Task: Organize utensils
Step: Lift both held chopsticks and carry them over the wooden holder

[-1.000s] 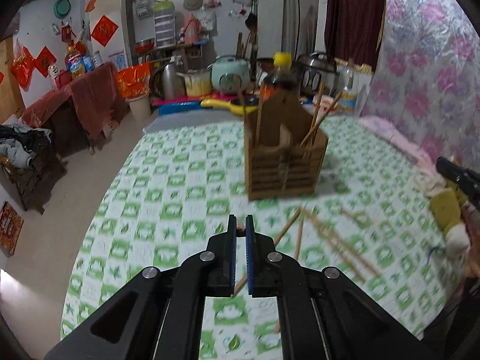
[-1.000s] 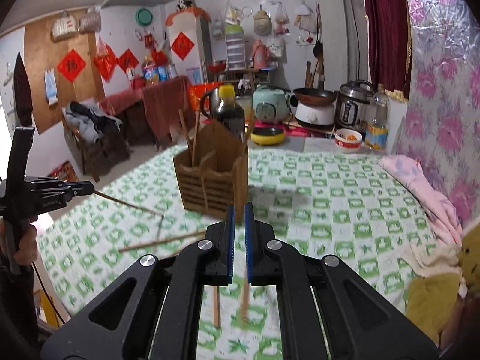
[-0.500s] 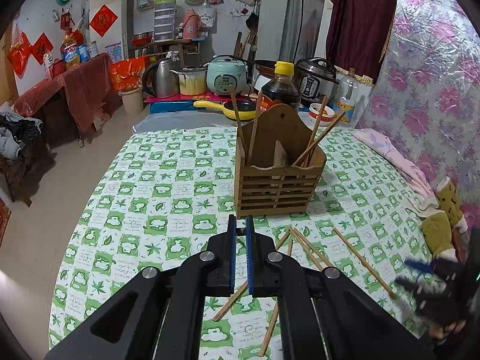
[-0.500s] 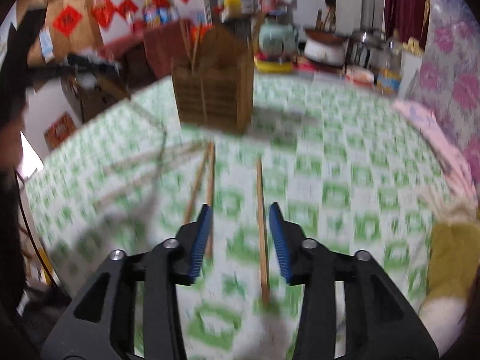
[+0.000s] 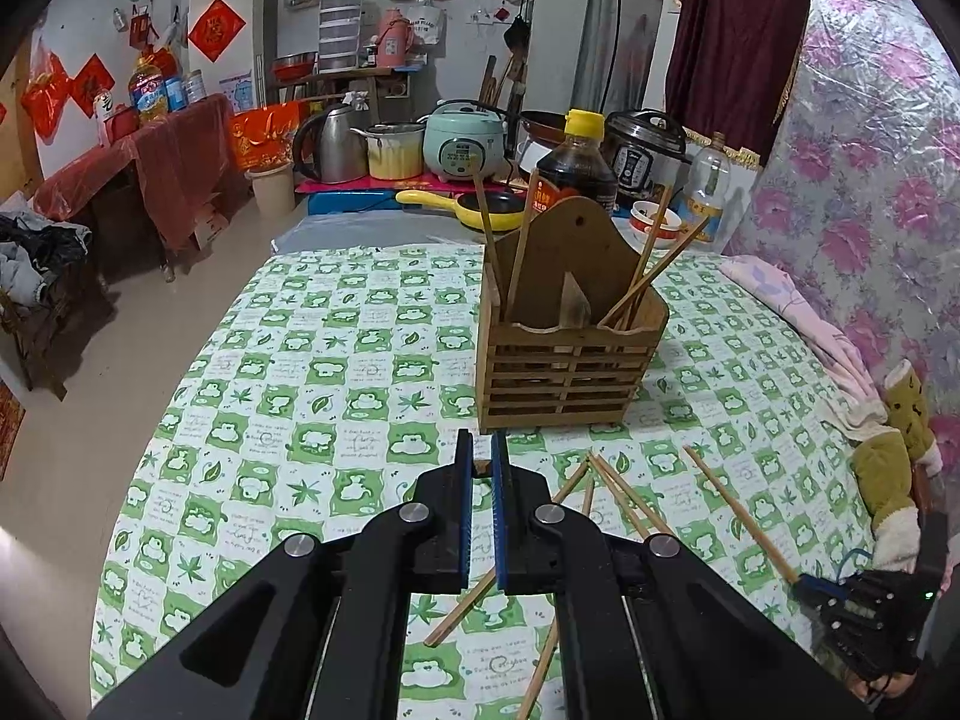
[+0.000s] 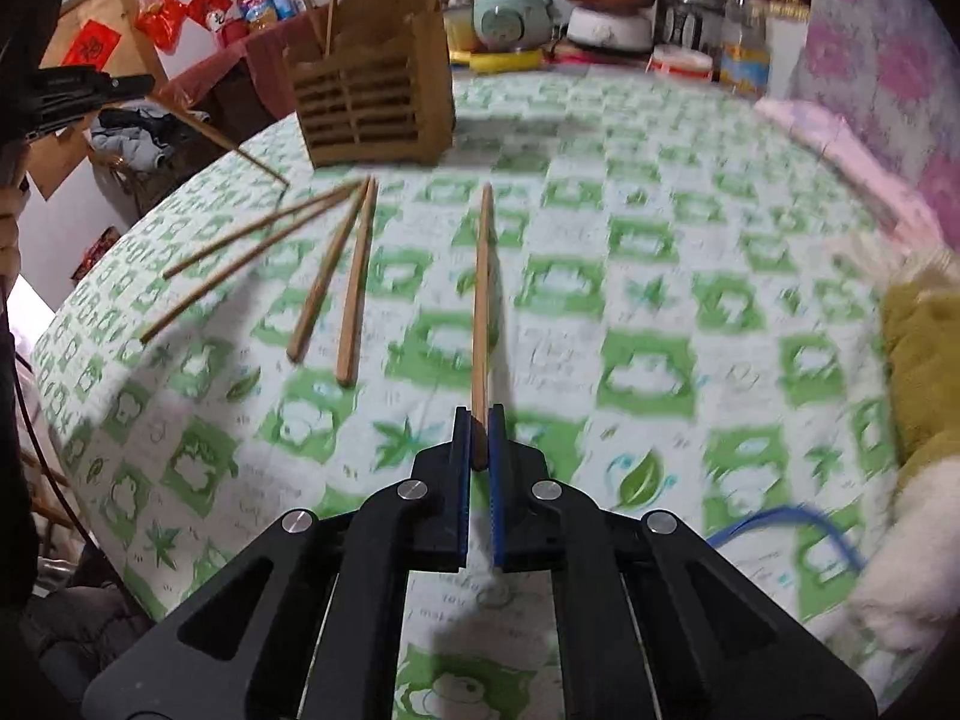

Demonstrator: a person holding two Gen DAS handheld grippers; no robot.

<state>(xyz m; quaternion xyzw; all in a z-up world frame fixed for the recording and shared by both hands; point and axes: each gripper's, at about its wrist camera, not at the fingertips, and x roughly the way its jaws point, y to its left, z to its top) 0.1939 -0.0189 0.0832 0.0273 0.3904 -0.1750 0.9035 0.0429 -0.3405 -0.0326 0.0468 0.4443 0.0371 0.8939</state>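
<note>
The right gripper (image 6: 478,441) is clenched on the near end of a single slender brown wooden chopstick (image 6: 480,300); the blue pads press on it from both sides. This chopstick lies flat on the green-and-white checked tablecloth of the counter (image 6: 648,276), and its long axis runs straight away from the gripper toward the slatted wooden utensil holder (image 6: 372,102) at the far side. The coming move, as judged, turns on that alignment: the stick already points at the holder, so it has to be raised and tipped upright before its free end can enter a compartment. To the left of the held stick, four loose wooden chopsticks (image 6: 354,282) lie fanned on the cloth, well apart from the gripper and with their far tips converging near the base of the holder. The left gripper (image 5: 482,510) is also clenched, gripping a wooden chopstick (image 5: 462,612) that slants out below and in front of its fingers above the cloth. In the left wrist view the holder stands just beyond this gripper, with several chopsticks already upright in both compartments. The left hand is judged nearer to the holder; the right is farther back. Beyond the counter stand a dark sauce bottle with a yellow cap (image 5: 577,168) and kitchen appliances.
</note>
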